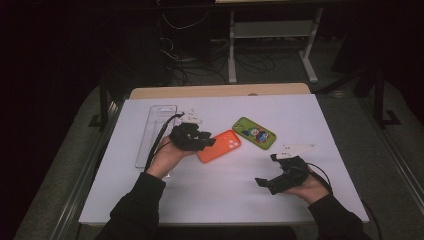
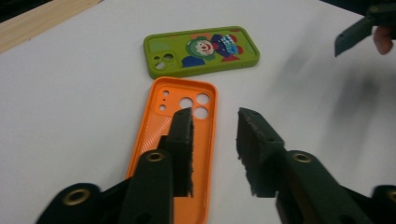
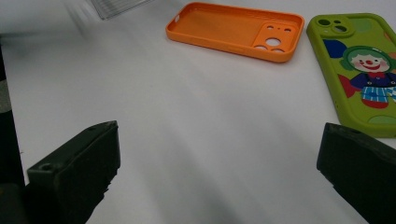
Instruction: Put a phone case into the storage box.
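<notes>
An orange phone case (image 1: 222, 145) lies hollow side up mid-table, with a green cartoon-clown phone case (image 1: 254, 133) just right of it, back side up. My left gripper (image 2: 214, 116) hovers low over the near end of the orange case (image 2: 159, 126). Its jaws are apart and straddle the case's right wall, one over the hollow and one over the bare table, and the pads are not pressing on it. My right gripper (image 3: 219, 135) stands wide open above bare table near the front right, with the orange case (image 3: 233, 28) and the green case (image 3: 359, 70) beyond it.
A clear plastic package (image 1: 155, 130) lies at the left of the white tabletop (image 1: 225, 190), behind my left hand. A wooden strip (image 1: 220, 91) runs along the far edge. Beyond the table are dark floor, cables and desk legs.
</notes>
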Demonstrator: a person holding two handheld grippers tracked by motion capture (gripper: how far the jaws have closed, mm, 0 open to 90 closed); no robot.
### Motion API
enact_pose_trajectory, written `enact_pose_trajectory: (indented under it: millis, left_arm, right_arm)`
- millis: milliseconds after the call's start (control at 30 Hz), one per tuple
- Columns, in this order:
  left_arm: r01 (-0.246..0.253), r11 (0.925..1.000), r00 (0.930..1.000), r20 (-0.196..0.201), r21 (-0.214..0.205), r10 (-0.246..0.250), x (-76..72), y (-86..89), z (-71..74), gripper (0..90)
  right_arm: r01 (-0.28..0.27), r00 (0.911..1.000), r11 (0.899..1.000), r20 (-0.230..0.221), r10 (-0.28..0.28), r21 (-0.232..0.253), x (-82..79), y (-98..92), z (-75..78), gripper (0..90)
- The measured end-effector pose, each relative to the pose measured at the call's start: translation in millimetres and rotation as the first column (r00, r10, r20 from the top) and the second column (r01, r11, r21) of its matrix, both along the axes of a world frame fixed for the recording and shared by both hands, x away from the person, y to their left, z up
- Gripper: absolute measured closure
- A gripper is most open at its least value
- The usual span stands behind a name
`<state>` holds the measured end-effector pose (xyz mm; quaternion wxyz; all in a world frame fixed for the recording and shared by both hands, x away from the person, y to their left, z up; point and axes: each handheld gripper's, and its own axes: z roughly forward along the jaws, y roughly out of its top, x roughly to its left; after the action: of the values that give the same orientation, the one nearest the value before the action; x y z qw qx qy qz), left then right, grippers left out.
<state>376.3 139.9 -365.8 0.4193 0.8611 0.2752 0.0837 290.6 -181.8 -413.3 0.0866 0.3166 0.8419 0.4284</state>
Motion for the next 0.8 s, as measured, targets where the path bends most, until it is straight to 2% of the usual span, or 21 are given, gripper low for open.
enact_pose_trajectory:
  millis: [100, 133, 200, 267, 333, 367, 400, 467, 600, 633, 700, 733, 767, 800]
  left_arm:
    - [-0.027, 0.9994, 0.9996, -0.007, 0.023, 0.027, 5.7, -8.1, -1.8, 72.3]
    - [-0.035, 0.9986, 0.9993, -0.009, 0.040, 0.035, 9.6, -10.0, -2.8, 75.8]
    - [-0.055, 0.9974, 0.9980, -0.028, 0.047, 0.057, 15.0, -12.9, -6.4, 86.0]
    - [-0.073, 0.9959, 0.9965, -0.038, 0.054, 0.075, 20.0, -15.4, -11.4, 88.2]
    - [-0.085, 0.9934, 0.9954, -0.039, 0.077, 0.088, 25.4, -16.8, -17.6, 89.5]
    - [-0.093, 0.9912, 0.9947, -0.035, 0.093, 0.097, 27.7, -17.5, -21.0, 89.5]
    - [-0.132, 0.9869, 0.9899, -0.039, 0.092, 0.136, 30.7, -19.8, -26.2, 89.6]
    - [-0.143, 0.9849, 0.9882, -0.042, 0.098, 0.147, 32.4, -20.4, -27.9, 89.6]
    - [-0.185, 0.9727, 0.9812, -0.027, 0.140, 0.191, 38.5, -23.3, -34.0, 89.6]
    - [-0.202, 0.9678, 0.9776, -0.029, 0.150, 0.208, 40.4, -24.5, -37.1, 89.6]
    - [-0.201, 0.9668, 0.9777, -0.030, 0.158, 0.208, 42.1, -24.4, -38.8, 89.6]
    - [-0.216, 0.9605, 0.9738, -0.032, 0.175, 0.225, 44.2, -25.3, -42.7, 89.6]
    - [-0.216, 0.9605, 0.9738, -0.032, 0.175, 0.225, 44.2, -25.3, -42.7, 89.6]
    - [-0.232, 0.9542, 0.9692, -0.039, 0.189, 0.243, 46.7, -25.3, -46.1, 89.6]
  right_arm:
    - [-0.001, 1.0000, 1.000, -0.001, 0.001, -0.001, 0.0, 0.1, -0.1, 0.0]
    - [0.000, 1.0000, 1.000, -0.003, 0.000, -0.002, -0.1, 0.3, -0.2, 0.0]
    - [-0.006, 1.0000, 1.000, -0.006, 0.006, -0.006, -0.3, 1.0, -0.5, 0.0]
    - [-0.009, 0.9999, 1.000, -0.008, 0.008, -0.007, -0.4, 1.2, -0.5, 0.0]
    - [-0.010, 0.9999, 1.000, -0.008, 0.010, -0.008, -0.2, 1.3, -0.6, 0.0]
    - [-0.011, 0.9999, 1.000, -0.008, 0.011, -0.007, -0.1, 1.2, -0.6, 0.0]
    - [-0.012, 0.9999, 1.000, -0.008, 0.012, -0.005, -0.1, 1.2, -0.7, 0.0]
    - [-0.013, 0.9999, 1.000, -0.009, 0.013, -0.005, -0.1, 1.2, -0.8, 0.0]
    - [-0.016, 0.9998, 1.000, -0.015, 0.016, -0.006, -0.4, 2.3, -1.2, 0.0]
    - [-0.017, 0.9997, 1.000, -0.014, 0.017, -0.007, -0.5, 2.4, -1.3, 0.0]
    - [-0.019, 0.9997, 1.000, -0.014, 0.019, -0.008, -0.6, 2.7, -1.4, 0.0]
    - [-0.022, 0.9997, 1.000, -0.011, 0.022, -0.008, -0.4, 2.6, -1.6, 0.0]
    - [-0.022, 0.9997, 1.000, -0.013, 0.021, -0.008, -0.7, 2.7, -1.5, 0.0]
    - [-0.024, 0.9996, 1.000, -0.014, 0.024, -0.007, -0.9, 2.8, -1.5, 0.0]
